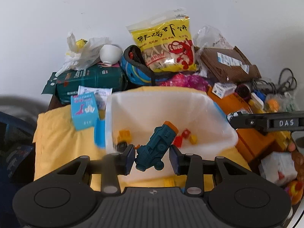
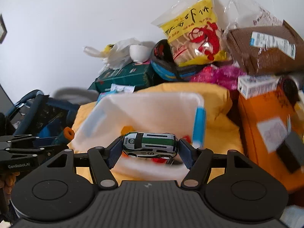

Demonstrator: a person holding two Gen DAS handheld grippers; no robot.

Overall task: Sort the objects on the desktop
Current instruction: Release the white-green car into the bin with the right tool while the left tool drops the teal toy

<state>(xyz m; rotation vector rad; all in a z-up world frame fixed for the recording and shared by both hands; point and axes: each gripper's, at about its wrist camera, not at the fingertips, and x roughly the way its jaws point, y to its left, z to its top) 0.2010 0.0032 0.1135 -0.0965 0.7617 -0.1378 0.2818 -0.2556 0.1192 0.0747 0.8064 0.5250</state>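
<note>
My left gripper (image 1: 153, 157) is shut on a teal toy truck (image 1: 157, 148) with an orange tip, held tilted over the near rim of a white bin (image 1: 133, 98) with blue handles. Small yellow (image 1: 125, 135) and red (image 1: 180, 138) toy pieces lie inside the bin. My right gripper (image 2: 150, 149) is shut lengthwise on a green and white toy car (image 2: 150, 144) marked 69, just above the same bin (image 2: 152, 96). The right wrist view shows the left gripper (image 2: 55, 145) at the far left edge. The left wrist view shows the right gripper (image 1: 232, 119) at the right.
The bin sits on a yellow cloth (image 1: 62, 133). Behind it are a yellow snack bag (image 1: 167, 45), a green pack (image 1: 91, 81), a white bowl (image 1: 110, 54), a brown box (image 1: 228, 62) and pink tinsel (image 1: 182, 79). An orange box (image 2: 266, 121) stands to the right, a light blue carton (image 1: 84, 112) to the left.
</note>
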